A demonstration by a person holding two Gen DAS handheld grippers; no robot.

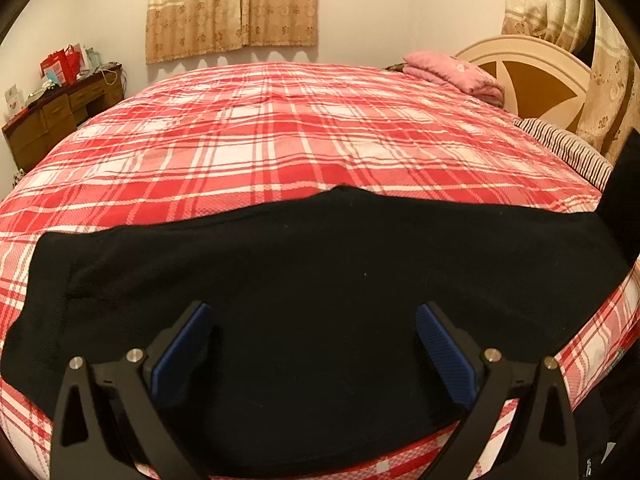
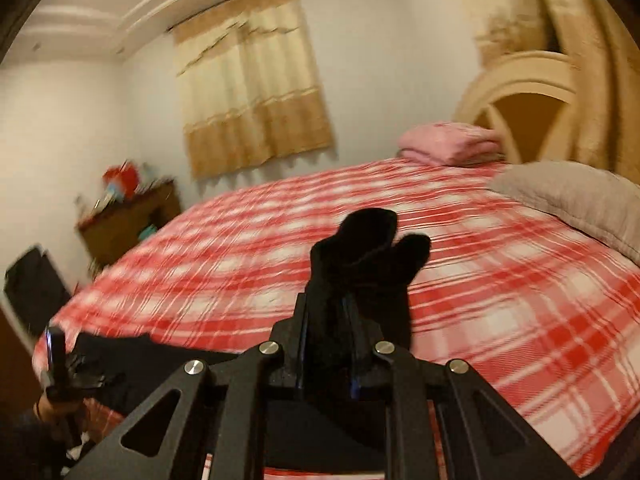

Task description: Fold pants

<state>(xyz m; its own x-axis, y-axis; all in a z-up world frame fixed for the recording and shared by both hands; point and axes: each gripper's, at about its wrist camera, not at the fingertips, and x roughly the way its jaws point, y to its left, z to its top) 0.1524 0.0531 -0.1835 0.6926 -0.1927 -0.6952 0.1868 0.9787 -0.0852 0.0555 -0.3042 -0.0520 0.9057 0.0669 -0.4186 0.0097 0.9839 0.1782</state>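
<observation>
**Mid-fold: right claw carrying one end of the pants over**

Plaid bed (image 1: 280,128) ahead of both claws. Black pants (image 1: 320,264) spread flat across its near edge, under and beyond the left gripper (image 1: 314,344), jaws wide, holding nothing. Right gripper (image 2: 326,320) is clamped on a bunched pants end (image 2: 368,248) sticking up past its tips, view blurred. Next, probably: lay that end onto the flat part, edges aligned, then let go.

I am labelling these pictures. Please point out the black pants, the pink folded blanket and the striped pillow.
black pants (image 1: 320,264): left wrist view, middle of the spread cloth.
pink folded blanket (image 1: 452,72): left wrist view, its top face.
striped pillow (image 1: 568,148): left wrist view, its upper side.
</observation>
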